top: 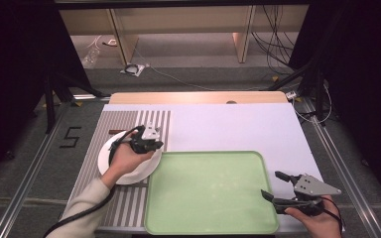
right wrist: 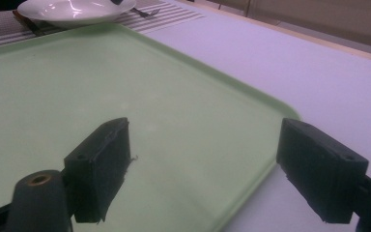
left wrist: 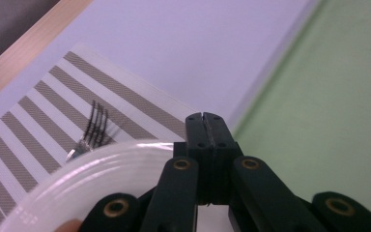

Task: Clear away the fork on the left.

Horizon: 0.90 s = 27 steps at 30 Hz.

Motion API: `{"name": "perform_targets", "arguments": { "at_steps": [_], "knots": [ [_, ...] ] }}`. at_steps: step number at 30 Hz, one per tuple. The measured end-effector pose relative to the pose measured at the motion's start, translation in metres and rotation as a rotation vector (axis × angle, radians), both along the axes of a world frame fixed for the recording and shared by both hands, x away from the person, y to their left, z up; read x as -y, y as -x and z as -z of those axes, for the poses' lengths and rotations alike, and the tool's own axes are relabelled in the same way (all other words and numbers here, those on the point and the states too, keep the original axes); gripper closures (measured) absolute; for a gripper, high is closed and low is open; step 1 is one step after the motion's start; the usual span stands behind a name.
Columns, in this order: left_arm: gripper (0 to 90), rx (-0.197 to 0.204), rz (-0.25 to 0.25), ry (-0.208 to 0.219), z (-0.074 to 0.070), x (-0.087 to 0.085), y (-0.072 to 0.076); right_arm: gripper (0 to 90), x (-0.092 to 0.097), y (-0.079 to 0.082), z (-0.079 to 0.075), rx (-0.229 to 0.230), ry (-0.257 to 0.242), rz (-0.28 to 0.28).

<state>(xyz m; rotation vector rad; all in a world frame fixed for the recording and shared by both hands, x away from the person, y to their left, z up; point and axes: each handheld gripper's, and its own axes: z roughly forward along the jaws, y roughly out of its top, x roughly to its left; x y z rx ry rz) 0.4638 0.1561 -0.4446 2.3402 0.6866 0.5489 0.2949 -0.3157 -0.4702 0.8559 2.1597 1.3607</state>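
Left gripper is over at the striped placemat on the desk's left side, jaws pressed tight together on the rim of the white plate. In the left gripper view the black jaws meet with no gap right at the plate's near edge, so it looks clamped on the rim. The left hand lies across the plate from the near side. A fork lies on the placemat just beyond the plate, tines pointing toward the far edge of the desk.

The green tray sits at the near edge of the desk, its left side touching or just overlapping the placemat, plate just beside its far left corner. Nothing is on it.

Right gripper hangs at the tray's near right corner, jaws spread wide apart and holding nothing, the right hand behind it. In the right gripper view one jaw is over the tray, the other over the white desk surface, with the plate far off at the top
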Motion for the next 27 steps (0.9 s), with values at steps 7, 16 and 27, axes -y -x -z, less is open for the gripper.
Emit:
{"name": "perform_targets", "arguments": {
  "at_steps": [7,16,27],
  "knots": [
    [89.8,-0.024,-0.044,-0.074,0.003,0.000,-0.047,20.6,0.001,0.000,0.000,-0.006,0.005,0.002],
    [89.8,-0.058,-0.061,-0.139,0.014,0.006,-0.067,20.6,0.001,-0.001,0.001,0.001,-0.004,-0.001],
    [89.8,-0.087,-0.094,-0.181,0.024,0.003,-0.084,20.6,0.001,0.000,0.001,-0.008,0.010,0.004]
  ]
}}
